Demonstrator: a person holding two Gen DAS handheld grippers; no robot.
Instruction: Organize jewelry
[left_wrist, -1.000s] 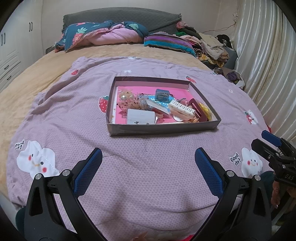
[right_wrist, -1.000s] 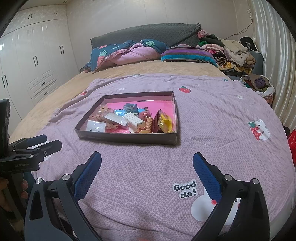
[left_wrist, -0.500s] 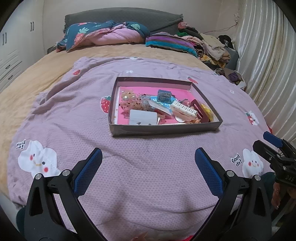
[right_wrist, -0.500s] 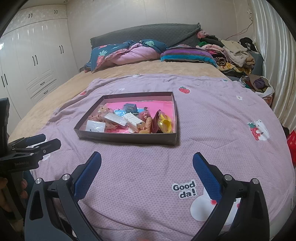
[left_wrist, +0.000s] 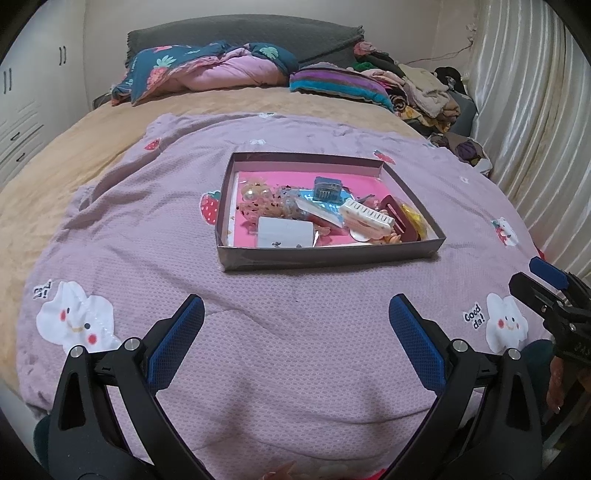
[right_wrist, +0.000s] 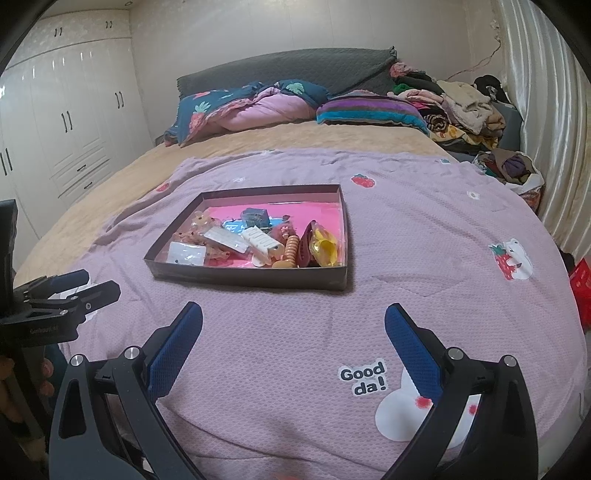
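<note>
Both released, left gripper (left_wrist: 293, 323) and right gripper (right_wrist: 293, 326) short of the box (left_wrist: 328, 254), ready to pick from its clutter.

Lilac quilt (left_wrist: 295, 350) (cartoon prints) over tan bedspread (right_wrist: 295, 138); clothes heap (right_wrist: 461, 107) beside curtain (right_wrist: 554, 110).

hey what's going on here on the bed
A person holds a two-finger gripper in each hand over a purple blanket. Both the left gripper and right gripper are open and empty, short of a shallow box of jumbled hair clips and trinkets. Nothing has been picked up yet.
</note>
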